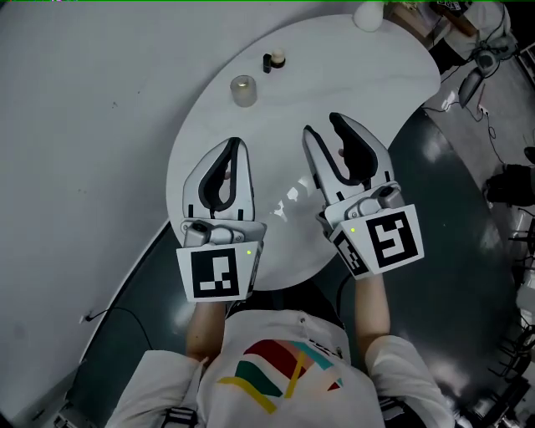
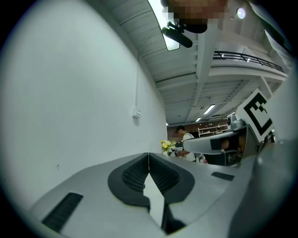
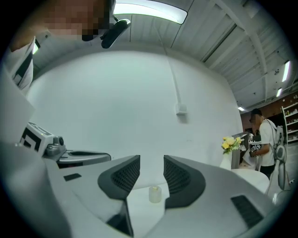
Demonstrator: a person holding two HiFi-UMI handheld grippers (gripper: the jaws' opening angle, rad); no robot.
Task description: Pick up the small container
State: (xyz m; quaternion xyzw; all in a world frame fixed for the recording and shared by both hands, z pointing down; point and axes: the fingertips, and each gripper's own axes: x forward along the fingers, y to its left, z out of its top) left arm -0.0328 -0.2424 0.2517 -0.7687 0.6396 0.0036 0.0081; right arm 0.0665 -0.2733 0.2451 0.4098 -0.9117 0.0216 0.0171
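Observation:
The small container (image 1: 242, 90), a translucent cup with a pale lid, stands on the round white table (image 1: 376, 75) toward its far left. In the right gripper view the container (image 3: 154, 194) appears some way off, framed by the gap between the jaws. My right gripper (image 1: 322, 125) hovers over the table's middle, open with nothing between its pads (image 3: 152, 160). To its left my left gripper (image 1: 234, 144) is shut and empty, its jaws meeting (image 2: 148, 158). Both grippers are well short of the container.
A small dark bottle with a tan cap (image 1: 273, 60) stands beyond the container. A white vase (image 1: 368, 15) holding yellow flowers (image 3: 231, 143) sits at the table's far edge. A white wall curves along the left. A person (image 3: 264, 137) stands at the far right.

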